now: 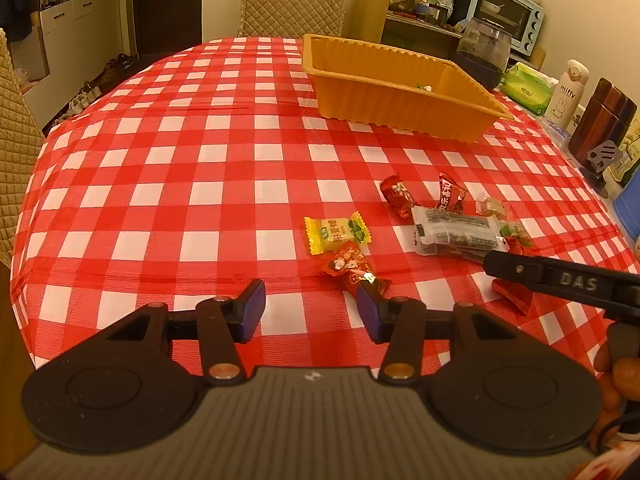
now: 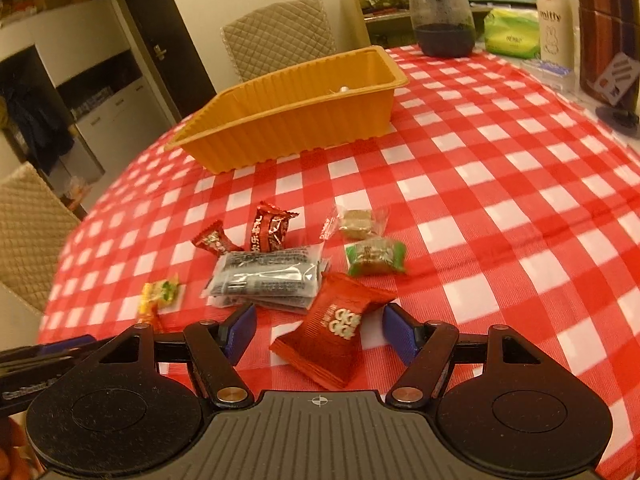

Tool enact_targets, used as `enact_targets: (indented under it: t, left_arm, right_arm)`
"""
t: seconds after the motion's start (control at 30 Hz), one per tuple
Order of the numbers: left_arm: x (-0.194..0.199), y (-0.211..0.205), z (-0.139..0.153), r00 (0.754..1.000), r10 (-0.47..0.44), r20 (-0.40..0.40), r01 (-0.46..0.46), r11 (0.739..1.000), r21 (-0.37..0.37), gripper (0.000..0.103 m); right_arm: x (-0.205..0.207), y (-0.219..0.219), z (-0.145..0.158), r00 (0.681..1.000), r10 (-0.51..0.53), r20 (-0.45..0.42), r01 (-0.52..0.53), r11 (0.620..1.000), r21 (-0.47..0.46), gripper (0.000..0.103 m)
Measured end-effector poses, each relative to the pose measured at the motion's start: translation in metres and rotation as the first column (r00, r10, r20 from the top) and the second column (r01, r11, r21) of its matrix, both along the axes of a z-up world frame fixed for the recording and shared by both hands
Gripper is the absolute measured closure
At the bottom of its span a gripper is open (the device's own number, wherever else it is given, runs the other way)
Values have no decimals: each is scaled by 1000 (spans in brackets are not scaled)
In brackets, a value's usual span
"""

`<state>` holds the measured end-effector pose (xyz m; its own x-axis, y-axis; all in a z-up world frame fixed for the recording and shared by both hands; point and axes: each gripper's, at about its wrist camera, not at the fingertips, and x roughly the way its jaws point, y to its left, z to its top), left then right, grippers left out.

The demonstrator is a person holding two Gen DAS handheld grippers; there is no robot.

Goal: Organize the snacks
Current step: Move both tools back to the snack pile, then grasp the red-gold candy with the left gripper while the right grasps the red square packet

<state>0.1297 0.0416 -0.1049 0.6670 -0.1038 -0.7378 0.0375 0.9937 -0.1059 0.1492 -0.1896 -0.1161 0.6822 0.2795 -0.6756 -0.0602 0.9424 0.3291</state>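
Wrapped snacks lie loose on the red checked tablecloth [image 1: 200, 160]. An orange tray [image 1: 400, 92] stands at the far side, also in the right wrist view [image 2: 296, 120]. My left gripper [image 1: 311, 310] is open and empty, just short of a red cartoon candy [image 1: 352, 268] and a yellow-green candy [image 1: 338, 234]. My right gripper [image 2: 320, 334] is open, its fingers either side of an orange-red packet [image 2: 332, 332] that lies on the cloth. Beyond it are black-and-clear packets [image 2: 268, 278], a green-ended sweet [image 2: 376, 258] and two red candies [image 2: 272, 230].
A dark glass jar [image 1: 482, 54], green tissue pack [image 1: 528, 88], white Miffy bottle [image 1: 566, 90] and brown wooden box [image 1: 600, 120] line the table's right edge. A quilted chair [image 1: 294, 0] stands behind the table. A toaster oven [image 1: 508, 12] sits on a counter.
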Motion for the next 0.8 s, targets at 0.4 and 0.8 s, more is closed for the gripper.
enact_targets:
  t: [0.4,0.8]
  left_arm:
    - [3,-7,-4,1000,-26,-10,26,1000,-1,56]
    - [10,-14,-9,1000,-23,2,23,1000,6,56]
  right_arm:
    - [-4,11,-3,1000,23,15,-20,986,-165,72]
    - [-5,3,-4,999,-51,9,52,982,-182,48]
